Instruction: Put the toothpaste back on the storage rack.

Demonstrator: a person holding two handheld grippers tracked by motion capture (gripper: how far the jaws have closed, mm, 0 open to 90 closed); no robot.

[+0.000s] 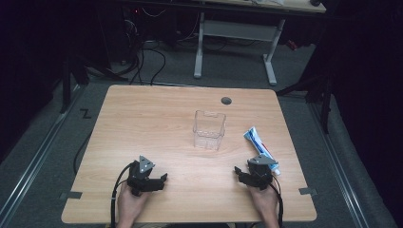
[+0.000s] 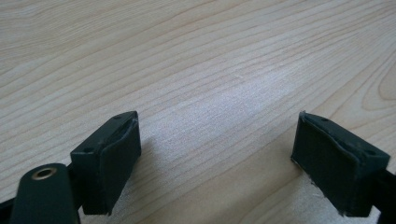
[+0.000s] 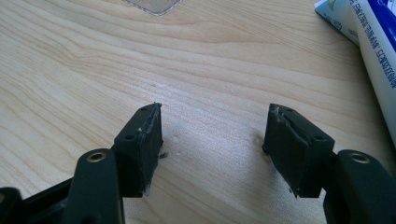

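Observation:
A clear plastic container (image 1: 208,129) stands upright and empty near the middle of the wooden table (image 1: 142,123). A white and blue toothpaste tube (image 1: 260,148) lies flat to its right, reaching down beside my right gripper (image 1: 237,172). That gripper rests low near the front edge, open, with bare wood between its jaws (image 3: 215,114); the tube (image 3: 373,51) lies just right of them and the container's base corner (image 3: 152,4) sits ahead. My left gripper (image 1: 163,179) rests at the front left, open over bare table (image 2: 217,126), holding nothing.
A round grey cable grommet (image 1: 226,100) sits near the table's far edge. Beyond the table stand a white desk frame (image 1: 235,33) and loose cables on grey carpet. Metal rails run along the floor on both sides.

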